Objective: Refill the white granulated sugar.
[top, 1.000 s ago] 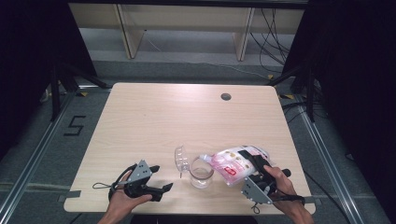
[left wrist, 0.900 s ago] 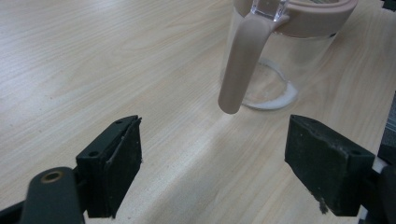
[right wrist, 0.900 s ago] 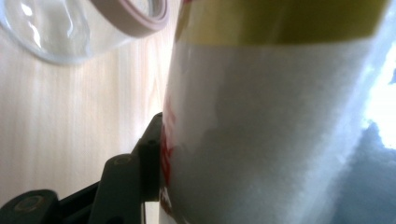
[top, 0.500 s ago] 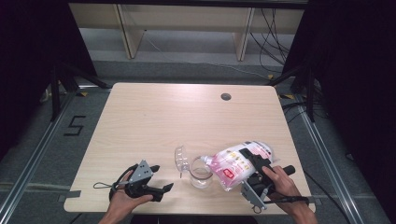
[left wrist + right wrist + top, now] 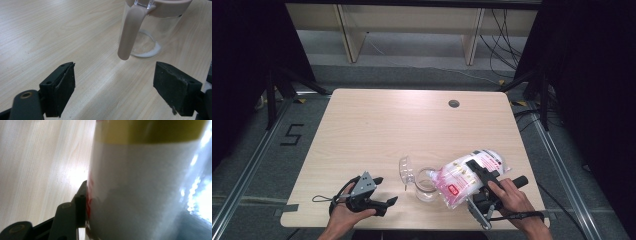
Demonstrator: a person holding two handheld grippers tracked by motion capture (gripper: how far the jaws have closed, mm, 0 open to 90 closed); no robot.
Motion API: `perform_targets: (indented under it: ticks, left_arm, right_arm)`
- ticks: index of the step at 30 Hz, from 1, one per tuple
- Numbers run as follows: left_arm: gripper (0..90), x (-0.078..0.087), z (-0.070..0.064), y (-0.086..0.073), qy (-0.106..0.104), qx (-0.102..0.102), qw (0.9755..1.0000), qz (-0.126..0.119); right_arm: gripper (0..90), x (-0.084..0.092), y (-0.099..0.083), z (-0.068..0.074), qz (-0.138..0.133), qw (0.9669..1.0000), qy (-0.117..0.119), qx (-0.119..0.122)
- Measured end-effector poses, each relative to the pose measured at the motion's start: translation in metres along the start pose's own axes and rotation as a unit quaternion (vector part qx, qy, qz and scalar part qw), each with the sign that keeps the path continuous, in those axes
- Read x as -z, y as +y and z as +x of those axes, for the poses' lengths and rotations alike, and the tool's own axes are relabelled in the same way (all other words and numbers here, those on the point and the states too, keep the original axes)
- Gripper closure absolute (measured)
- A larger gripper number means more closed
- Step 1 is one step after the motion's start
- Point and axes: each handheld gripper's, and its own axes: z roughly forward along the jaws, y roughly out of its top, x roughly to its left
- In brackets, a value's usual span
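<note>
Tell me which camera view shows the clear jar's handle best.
The left gripper view: the jar's handle hangs close ahead, sharp against the glass. The high view shows the jar small beside the bag, its handle hard to tell. The right gripper view has the bag up close.

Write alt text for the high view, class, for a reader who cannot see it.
The right claw grips a pink-and-white bag tilted over a clear jar near the front edge of a wooden table. The jar's lid is flipped open, and the left claw rests open to the jar's left.
</note>
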Motion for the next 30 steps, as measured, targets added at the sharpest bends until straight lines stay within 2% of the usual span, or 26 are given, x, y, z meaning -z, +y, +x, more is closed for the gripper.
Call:
perform_targets:
  ticks: [1, 2, 3, 4, 7, 9, 10, 11, 12, 13, 15, 16, 18, 20, 21, 22, 24, 26, 28, 30]
  left_arm:
    - [17.5, 0.0000, 0.0000, 0.0000, 0.000, 0.000, 1.0000, 0.000]
    - [17.5, 0.0002, 0.0003, 0.0002, 0.000, -0.005, 1.0000, 0.004]
    - [17.6, 0.0002, 0.0003, 0.0002, 0.000, -0.005, 1.0000, 0.004]
    - [17.6, 0.0005, 0.0011, 0.0006, 0.000, -0.013, 0.9999, 0.005]
    - [17.5, 0.0006, 0.0010, 0.0006, 0.000, -0.013, 0.9999, 0.005]
    - [17.5, 0.0006, 0.0010, 0.0006, 0.000, -0.013, 0.9999, 0.005]
    - [17.5, 0.0000, 0.0005, 0.0005, -0.001, -0.010, 1.0000, 0.002]
    - [17.6, 0.0006, 0.0008, 0.0006, 0.001, -0.014, 0.9999, 0.007]
    - [17.6, 0.0002, -0.0002, 0.0000, 0.003, -0.002, 0.9999, 0.009]
    - [17.6, -0.0005, -0.0005, -0.0003, 0.000, -0.001, 1.0000, 0.006]
    - [17.6, -0.0005, -0.0005, -0.0003, 0.001, -0.003, 1.0000, 0.008]
    - [17.5, -0.0004, -0.0009, -0.0004, 0.000, -0.004, 1.0000, 0.007]
    - [17.5, -0.0008, -0.0019, -0.0004, -0.003, 0.003, 1.0000, 0.002]
    - [17.6, -0.0008, -0.0019, -0.0003, -0.003, 0.003, 1.0000, 0.002]
    - [17.6, -0.0010, -0.0017, -0.0004, -0.001, -0.001, 1.0000, 0.002]
    - [17.5, -0.0010, -0.0017, -0.0004, -0.001, -0.001, 1.0000, 0.002]
    - [17.5, -0.0011, -0.0018, -0.0004, -0.002, -0.001, 1.0000, 0.002]
    - [17.5, -0.0005, -0.0008, -0.0002, -0.001, -0.007, 0.9999, 0.008]
    - [17.6, -0.0013, -0.0015, -0.0004, -0.002, -0.003, 1.0000, 0.005]
    - [17.6, -0.0008, -0.0011, -0.0003, -0.002, -0.007, 0.9999, 0.008]
  right_arm:
    - [49.8, 0.0005, 0.0002, 0.0009, 0.004, 1.0000, 0.002, -0.006]
    - [49.8, -0.0004, 0.0013, -0.0024, -0.006, 0.9997, -0.007, 0.023]
    - [49.9, 0.0003, 0.0019, -0.0007, 0.003, 0.9999, -0.003, 0.016]
    - [49.9, 0.0005, 0.0029, -0.0011, 0.006, 0.9997, -0.004, 0.025]
    - [50.0, 0.0011, 0.0045, -0.0036, 0.001, 0.9992, -0.009, 0.038]
    - [50.0, 0.0020, 0.0050, -0.0034, 0.008, 0.9993, -0.008, 0.036]
    - [50.1, 0.0016, 0.0062, -0.0054, 0.003, 0.9982, -0.016, 0.057]
    - [50.1, 0.0021, 0.0062, -0.0044, 0.009, 0.9986, -0.012, 0.050]
    - [50.2, 0.0022, 0.0062, -0.0043, 0.009, 0.9983, -0.015, 0.055]
    - [50.2, 0.0016, 0.0062, -0.0050, 0.005, 0.9977, -0.020, 0.064]
    - [50.3, 0.0023, 0.0062, -0.0040, 0.012, 0.9980, -0.016, 0.059]
    - [50.3, 0.0022, 0.0062, -0.0048, 0.011, 0.9972, -0.020, 0.071]
    - [50.4, 0.0022, 0.0057, -0.0053, 0.012, 0.9967, -0.023, 0.077]
    - [50.5, 0.0027, 0.0056, -0.0038, 0.020, 0.9973, -0.019, 0.068]
    - [50.5, 0.0018, 0.0049, -0.0042, 0.013, 0.9964, -0.031, 0.078]
    - [50.5, 0.0021, 0.0048, -0.0041, 0.013, 0.9964, -0.030, 0.078]
    - [50.7, 0.0020, 0.0039, -0.0050, 0.013, 0.9950, -0.025, 0.096]
    - [50.7, 0.0021, 0.0038, -0.0038, 0.021, 0.9951, -0.023, 0.094]
    - [50.8, 0.0013, 0.0046, -0.0055, 0.014, 0.9935, -0.027, 0.110]
    - [50.9, 0.0019, 0.0054, -0.0062, 0.014, 0.9934, -0.023, 0.111]
